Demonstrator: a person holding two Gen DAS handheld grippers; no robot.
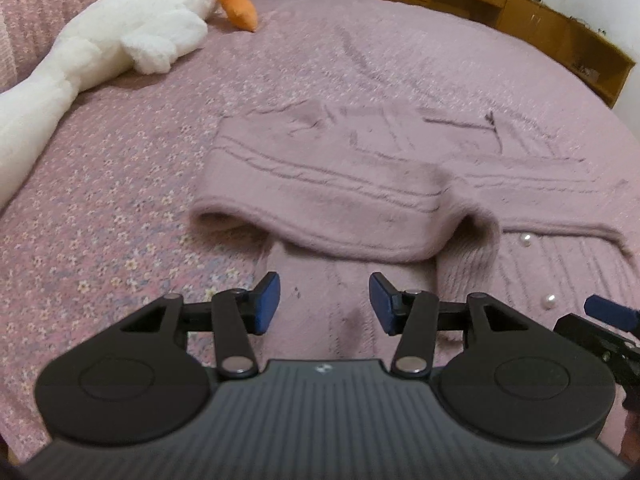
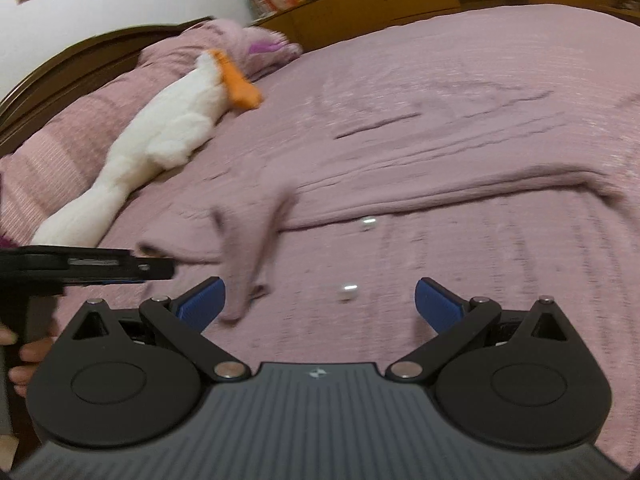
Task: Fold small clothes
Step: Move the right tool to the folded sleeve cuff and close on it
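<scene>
Wide bed under a pink flowered quilt point(image 1: 120, 216); across frame centre, dusty-pink knitted cardigan with pearl buttons point(image 1: 360, 200), one sleeve folded over its body. Upper left, long white plush goose with orange beak point(image 1: 132, 36). Lower centre, left gripper point(image 1: 324, 304) released, empty. Right gripper point(image 2: 320, 304) spread wide, seemingly clear of the blurred knit

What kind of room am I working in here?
Almost certainly a bedroom: the pink cardigan lies on a bed with a pink floral bedspread, a dark wooden headboard stands behind the pillows, and a white plush goose lies alongside.
</scene>
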